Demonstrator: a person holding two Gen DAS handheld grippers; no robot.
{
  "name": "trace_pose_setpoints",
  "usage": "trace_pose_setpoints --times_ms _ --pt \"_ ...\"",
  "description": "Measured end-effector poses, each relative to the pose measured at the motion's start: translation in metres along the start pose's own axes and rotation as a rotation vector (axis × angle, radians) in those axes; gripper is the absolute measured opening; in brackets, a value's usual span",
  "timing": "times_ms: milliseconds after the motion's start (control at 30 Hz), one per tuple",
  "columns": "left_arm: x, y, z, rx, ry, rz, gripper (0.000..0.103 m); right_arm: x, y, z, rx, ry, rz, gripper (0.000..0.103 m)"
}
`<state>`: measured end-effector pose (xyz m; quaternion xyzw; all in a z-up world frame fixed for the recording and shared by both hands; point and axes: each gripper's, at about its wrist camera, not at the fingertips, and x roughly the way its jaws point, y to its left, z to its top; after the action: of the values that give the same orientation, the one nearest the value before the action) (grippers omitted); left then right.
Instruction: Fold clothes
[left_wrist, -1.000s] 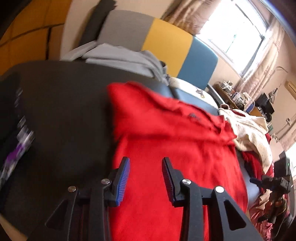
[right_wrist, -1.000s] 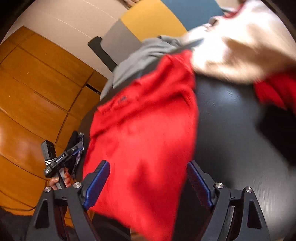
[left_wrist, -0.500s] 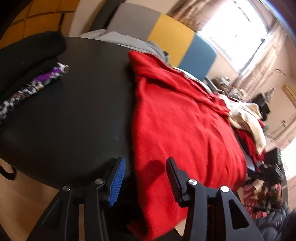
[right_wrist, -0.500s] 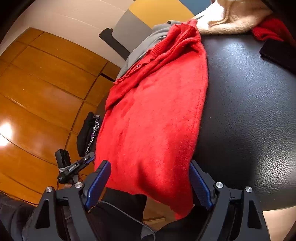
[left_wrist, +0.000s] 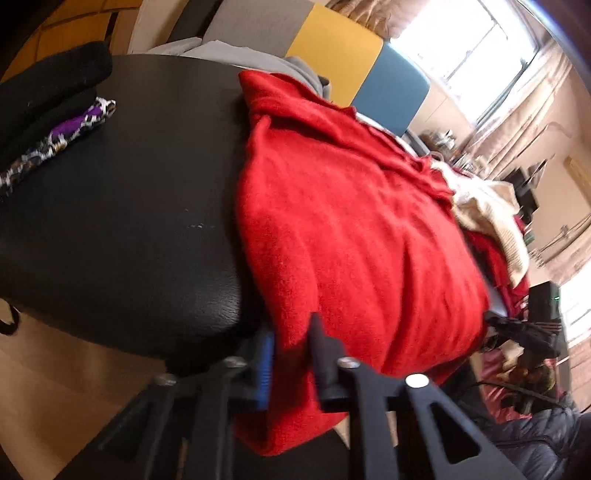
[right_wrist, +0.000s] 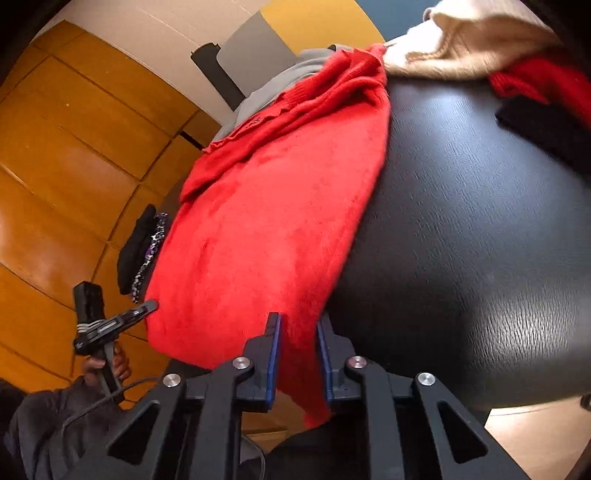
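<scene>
Now both grippers, left (left_wrist: 291, 347) and right (right_wrist: 298, 350), had just closed, pinching the fuzzy red sweater (left_wrist: 351, 229)'s hem over the black leathery table (right_wrist: 480, 240) edge; the hem's bottom was hidden.

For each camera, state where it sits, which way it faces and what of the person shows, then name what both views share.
Left wrist: on the left gripper, looking down along its fingers across the red sweater on the black table, toward a bright window; no body visible.
Right wrist: on the right gripper, looking along the same sweater toward wooden wall panels; the left hand and a dark sleeve show.
Shared: each gripper has just closed on the sweater's near hem; both show the table, cream garment and black clothes.
</scene>
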<state>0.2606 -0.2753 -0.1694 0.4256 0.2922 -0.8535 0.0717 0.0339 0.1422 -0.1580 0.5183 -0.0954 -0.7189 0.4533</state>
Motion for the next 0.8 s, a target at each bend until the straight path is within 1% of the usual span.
trace_pose_setpoints --times_ms 100,167,233,333,467,567,633,700,800 --pt "-0.001 -0.003 0.005 -0.011 0.016 -0.065 0.01 -0.003 -0.009 -0.001 0.044 -0.009 0.022 0.01" --pt "-0.003 -0.006 0.009 -0.026 0.021 -0.136 0.01 -0.006 -0.012 0.0 0.069 -0.012 0.05 0.01" --pt "-0.01 -0.008 0.017 -0.041 0.012 -0.223 0.01 -0.008 -0.012 0.002 0.085 -0.016 0.105 0.009" --pt "-0.021 -0.009 0.033 -0.079 -0.03 -0.344 0.01 -0.014 -0.005 0.012 0.093 -0.047 0.195 0.009" --pt "-0.038 -0.007 0.064 -0.118 -0.118 -0.45 0.01 -0.017 0.01 0.04 0.088 -0.101 0.323 0.008" --pt "-0.04 -0.002 0.093 -0.154 -0.18 -0.503 0.01 -0.014 0.016 0.066 0.096 -0.14 0.371 0.008" --pt "-0.034 -0.002 0.116 -0.156 -0.204 -0.508 0.01 -0.01 0.017 0.087 0.105 -0.168 0.388 0.008" --pt "-0.026 -0.002 0.137 -0.153 -0.213 -0.511 0.01 -0.005 0.017 0.11 0.111 -0.191 0.386 0.008" --pt "-0.007 -0.003 0.17 -0.16 -0.21 -0.513 0.01 0.005 0.012 0.146 0.113 -0.218 0.354 0.008"
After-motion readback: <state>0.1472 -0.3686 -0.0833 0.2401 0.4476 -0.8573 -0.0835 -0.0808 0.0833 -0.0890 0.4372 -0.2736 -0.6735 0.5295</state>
